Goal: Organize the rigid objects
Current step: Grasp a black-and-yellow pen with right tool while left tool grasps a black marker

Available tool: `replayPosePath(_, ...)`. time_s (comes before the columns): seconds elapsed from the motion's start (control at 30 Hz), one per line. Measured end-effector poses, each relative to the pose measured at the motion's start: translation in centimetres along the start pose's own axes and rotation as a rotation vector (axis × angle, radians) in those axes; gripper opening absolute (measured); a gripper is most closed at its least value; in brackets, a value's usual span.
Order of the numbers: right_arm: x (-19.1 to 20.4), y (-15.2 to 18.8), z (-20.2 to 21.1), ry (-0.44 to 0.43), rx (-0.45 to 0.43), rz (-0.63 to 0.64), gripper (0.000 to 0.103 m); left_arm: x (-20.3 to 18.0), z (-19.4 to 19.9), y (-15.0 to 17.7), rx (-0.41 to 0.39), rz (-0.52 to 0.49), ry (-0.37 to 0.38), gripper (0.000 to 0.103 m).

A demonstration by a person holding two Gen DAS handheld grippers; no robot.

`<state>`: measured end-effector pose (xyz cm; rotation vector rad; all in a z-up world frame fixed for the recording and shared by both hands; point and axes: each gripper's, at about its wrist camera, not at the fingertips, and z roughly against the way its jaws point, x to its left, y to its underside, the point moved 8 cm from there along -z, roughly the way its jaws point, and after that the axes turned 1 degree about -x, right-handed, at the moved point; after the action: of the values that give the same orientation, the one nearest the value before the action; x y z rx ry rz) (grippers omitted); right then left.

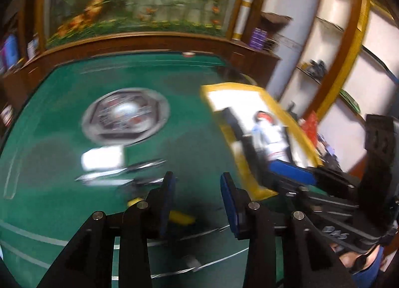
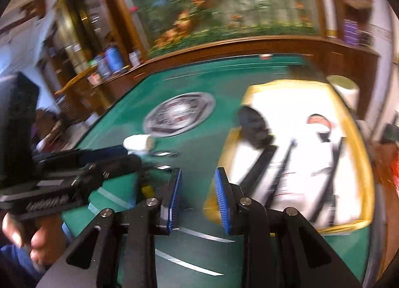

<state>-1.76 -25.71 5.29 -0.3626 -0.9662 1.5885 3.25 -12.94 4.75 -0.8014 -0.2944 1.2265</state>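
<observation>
A yellow-rimmed tray [image 2: 359, 153] with a white floor lies on the right of the green table [image 2: 189, 85]. In it are a white bottle with a red cap [image 2: 321, 133], a black lump [image 2: 254, 125] and long black pieces [image 2: 259, 165]. My right gripper [image 2: 199, 173] is open at the tray's near left corner, with nothing between its blue pads. My left gripper [image 1: 197, 178] is open over the table, left of the tray [image 1: 249, 183]. A yellow piece [image 1: 180, 218] lies on the felt under it. Both views are blurred.
A round silver panel [image 1: 126, 117] sits in the table's middle. A white box [image 1: 102, 160] and thin dark pieces [image 1: 144, 165] lie near it. A pale roll [image 2: 344, 88] stands by the tray's far corner. Wooden shelves and a flowered wall picture ring the table. A hand [image 2: 37, 245] grips the left tool.
</observation>
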Motion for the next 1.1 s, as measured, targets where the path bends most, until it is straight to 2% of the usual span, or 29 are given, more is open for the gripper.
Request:
replayPosePath(0.13,3.3,0.9,-1.7,-0.082,0.060,0.033,0.029,6.1,0.8,2.6,0.028,0.113,-0.052,0.040)
replayPosePath(0.27,5.2,2.5,-4.3,-0.046,0.143,0.114,0.032,10.1,1.0,5.1,0.057,0.188,-0.091,0.040)
replayPosePath(0.37,6.3,3.8,-5.5,-0.019,0.189,0.172,0.032,10.7,0.7,6.0,0.068,0.196,-0.088,0.040)
replayPosePath(0.47,6.7,4.6,-6.0,-0.090,0.228,0.128,0.036,10.8,0.4,6.4,0.074,0.203,-0.083,0.040)
replayPosePath(0.53,7.2,5.0,-6.4,-0.112,0.252,0.115,0.043,11.0,0.3,6.5,0.079,0.207,-0.075,0.040)
replayPosePath(0.73,9.0,6.3,-8.6,-0.095,0.281,0.151,0.043,11.7,0.6,6.8,0.080,0.209,-0.081,0.040)
replayPosePath(0.83,10.5,6.7,-9.4,-0.090,0.285,0.216,0.043,12.3,0.7,6.9,0.086,0.224,-0.087,0.040)
replayPosePath(0.9,12.0,6.9,-8.8,-0.163,0.269,0.260,0.043,12.7,0.8,7.0,0.085,0.230,-0.092,0.040)
replayPosePath(0.97,13.1,7.3,-8.1,-0.247,0.293,0.281,0.044,12.8,0.9,7.0,0.084,0.234,-0.093,0.040)
replayPosePath(1.0,12.8,7.0,-7.9,-0.247,0.285,0.270,0.044,12.9,0.9,7.0,0.085,0.235,-0.092,0.040)
replayPosePath(1.1,10.6,5.7,-7.9,-0.133,0.246,0.269,0.044,12.7,0.6,7.2,0.099,0.236,-0.079,0.040)
